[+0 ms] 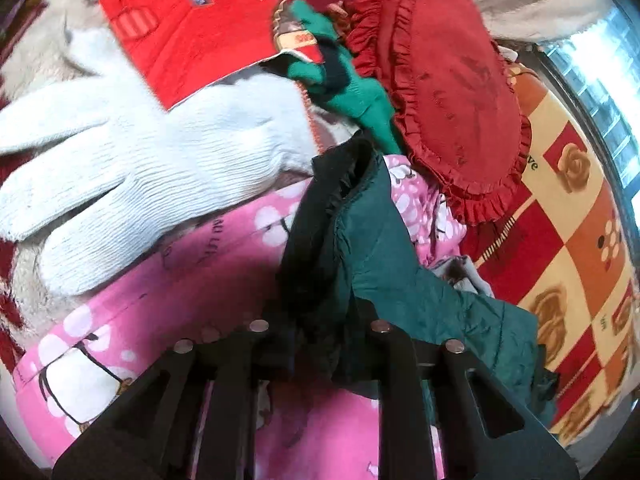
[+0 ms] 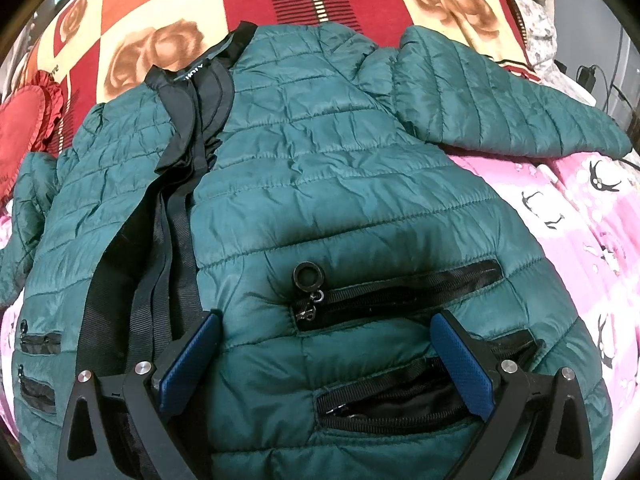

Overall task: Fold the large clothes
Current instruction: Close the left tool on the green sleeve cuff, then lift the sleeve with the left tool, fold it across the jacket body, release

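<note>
A dark green quilted jacket [image 2: 328, 168] lies front up on the bed, collar away from me, black zip placket [image 2: 176, 184] to the left, one sleeve [image 2: 500, 108] stretched to the upper right. My right gripper [image 2: 324, 336] is open just above the jacket's lower front, blue pads [image 2: 460, 360] either side of a zip pocket [image 2: 400, 292]. In the left wrist view my left gripper [image 1: 320, 316] is shut on a bunched fold of the green jacket [image 1: 384, 240], its fingertips hidden by the fabric.
A pink penguin-print blanket [image 2: 580, 220] lies under the jacket, also in the left wrist view [image 1: 208, 264]. A red frilled heart cushion [image 1: 448, 92] lies on the red and cream rose bedcover [image 1: 576, 248]. A white knit-gloved hand [image 1: 132, 168] rests at left. A green knit item [image 1: 340, 76] and red printed cloth [image 1: 200, 28] lie beyond.
</note>
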### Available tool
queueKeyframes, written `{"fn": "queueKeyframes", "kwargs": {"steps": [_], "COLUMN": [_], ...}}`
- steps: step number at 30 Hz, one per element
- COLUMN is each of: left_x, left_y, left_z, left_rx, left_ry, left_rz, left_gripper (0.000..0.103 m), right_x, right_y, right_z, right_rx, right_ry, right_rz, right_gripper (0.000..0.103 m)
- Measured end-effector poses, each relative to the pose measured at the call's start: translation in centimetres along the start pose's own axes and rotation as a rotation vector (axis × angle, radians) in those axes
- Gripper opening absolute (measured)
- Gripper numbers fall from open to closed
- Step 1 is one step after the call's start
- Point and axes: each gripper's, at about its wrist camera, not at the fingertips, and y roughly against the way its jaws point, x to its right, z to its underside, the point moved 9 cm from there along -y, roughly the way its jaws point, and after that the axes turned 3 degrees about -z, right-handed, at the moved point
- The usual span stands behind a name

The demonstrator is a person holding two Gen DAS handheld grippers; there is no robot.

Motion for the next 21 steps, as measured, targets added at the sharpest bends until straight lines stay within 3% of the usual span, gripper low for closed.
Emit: {"fn": "queueKeyframes", "kwargs": {"steps": [4, 7, 11, 16, 21], "left_x": [1.5, 4.3, 8.3, 13.3, 21.6], "left_y": [2.6, 5.4, 7.5, 8.6, 9.7], "left_z": [-0.6, -0.4, 0.5, 2.4, 8.0], "left_rx": [0.045, 0.079, 0.095, 0.078, 0.018], "left_ry": [-0.092, -0.186, -0.305, -0.359, -0.506], "left_rz": [0.043, 0.131, 0.191, 0.264, 0.378], "left_gripper": [0.015, 0.015, 0.014, 0.014, 0.014], "right_x": [0.6, 1.8, 3.6, 5.1, 5.8], "right_y": [1.2, 2.5, 4.0, 7.3, 9.4], "right_z": [-0.3, -0.4, -0.2, -0.2, 1.1], "right_rx": [0.028, 0.07, 0.082, 0.14, 0.156], "right_ry": [-0.061, -0.12, -0.186, -0.139, 0.016], "right_rz": [-0.034, -0.04, -0.039, -0.015, 0.076], "right_gripper": [0.103, 0.103, 0.103, 0.103, 0.103]}}
